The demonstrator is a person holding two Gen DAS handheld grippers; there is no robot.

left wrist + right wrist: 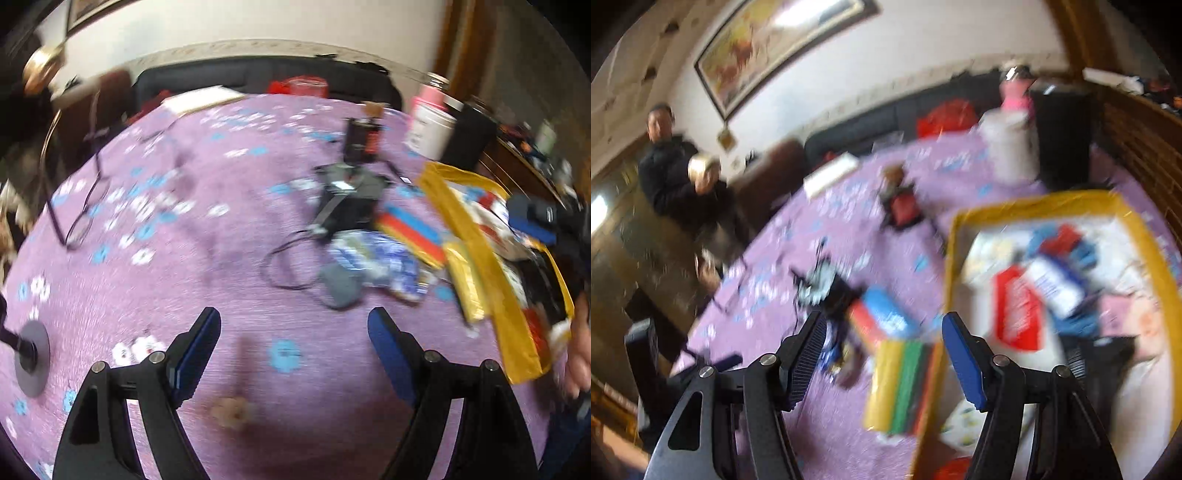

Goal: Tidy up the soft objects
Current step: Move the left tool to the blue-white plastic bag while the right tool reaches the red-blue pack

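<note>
Both views are motion-blurred. A yellow-rimmed box [1027, 206] holds several soft packets on the purple flowered cloth [221, 266]; it also shows in the left wrist view [517, 343] at the right. A blue-and-white soft packet [380, 262] and a red, blue and yellow striped packet [410, 229] lie beside the box. A multicoloured striped pack [905, 384] leans at the box's left rim. My left gripper [294, 321] is open and empty above bare cloth. My right gripper [884, 328] is open and empty above the striped pack; it also shows in the left wrist view [535, 218].
A black device with cables [343, 199], a grey pouch [340, 284], eyeglasses [85, 206], a white jar [428, 129] and a black box [469, 136] lie on the cloth. A grey stand base [33, 358] sits at the left. A person [676, 173] sits at the back left.
</note>
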